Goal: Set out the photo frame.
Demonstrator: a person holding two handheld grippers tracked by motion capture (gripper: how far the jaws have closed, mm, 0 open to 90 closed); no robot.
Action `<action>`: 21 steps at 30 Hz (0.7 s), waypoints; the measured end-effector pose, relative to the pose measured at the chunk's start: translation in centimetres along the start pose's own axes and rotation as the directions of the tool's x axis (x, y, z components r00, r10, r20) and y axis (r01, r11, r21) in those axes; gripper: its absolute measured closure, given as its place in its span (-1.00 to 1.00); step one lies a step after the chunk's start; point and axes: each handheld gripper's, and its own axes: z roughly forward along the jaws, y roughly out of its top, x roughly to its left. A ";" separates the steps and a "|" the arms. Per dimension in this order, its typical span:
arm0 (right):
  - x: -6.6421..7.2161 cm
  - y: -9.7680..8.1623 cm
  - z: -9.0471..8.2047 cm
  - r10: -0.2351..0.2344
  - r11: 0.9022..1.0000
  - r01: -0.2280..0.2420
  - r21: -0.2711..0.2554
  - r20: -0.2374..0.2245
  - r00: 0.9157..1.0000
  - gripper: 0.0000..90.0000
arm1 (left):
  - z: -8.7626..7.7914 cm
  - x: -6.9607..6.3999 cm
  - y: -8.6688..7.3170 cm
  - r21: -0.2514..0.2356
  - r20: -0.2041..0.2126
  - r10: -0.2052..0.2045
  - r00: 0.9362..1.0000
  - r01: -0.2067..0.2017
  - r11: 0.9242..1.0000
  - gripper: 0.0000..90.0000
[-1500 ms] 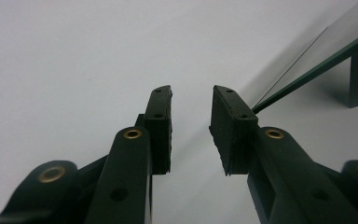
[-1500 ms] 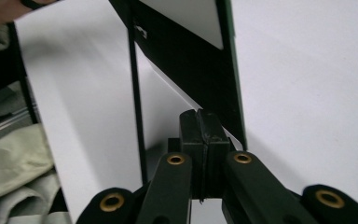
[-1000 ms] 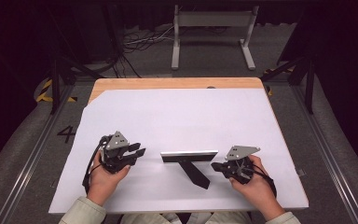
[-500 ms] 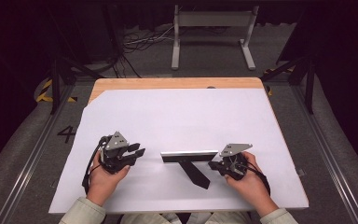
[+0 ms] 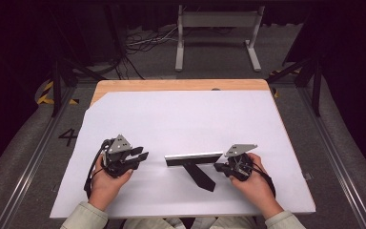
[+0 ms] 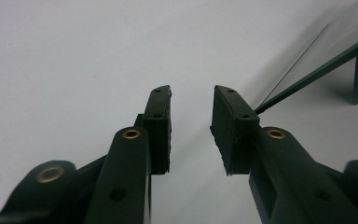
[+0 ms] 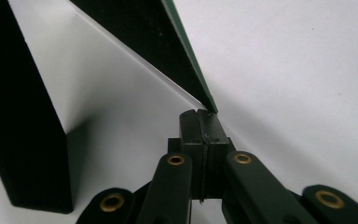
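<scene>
Thin upright panel [image 5: 194, 159] with a pale, silvery face and a green-tinted edge, standing on its long edge on the white desk [image 5: 186, 119], propped from behind by a flat black leg [image 5: 199, 175] running out at an angle. Lies between the two pairs of jaws: one end right at the tips of the closed right jaws, the other end apart from the parted left jaws.

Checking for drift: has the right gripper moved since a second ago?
Yes. The right gripper has slid left across the white sheet, up to the mirror stand.
</scene>
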 end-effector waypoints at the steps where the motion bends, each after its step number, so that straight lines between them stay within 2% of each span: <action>1: -0.1 0.1 0.1 0.001 1.000 -0.001 -0.001 0.002 1.000 1.00 | 0.0 0.0 0.0 0.000 0.000 0.000 1.000 0.000 1.000 0.52; 8: -0.6 1.0 0.7 0.011 1.000 -0.011 -0.001 0.001 1.000 1.00 | 0.0 0.0 0.0 0.001 0.001 0.000 1.000 0.000 1.000 0.52; 21: -2.2 2.3 1.8 0.070 0.997 -0.070 -0.014 -0.007 0.998 1.00 | 0.0 0.1 -0.2 0.007 -0.001 -0.005 1.000 0.005 1.000 0.52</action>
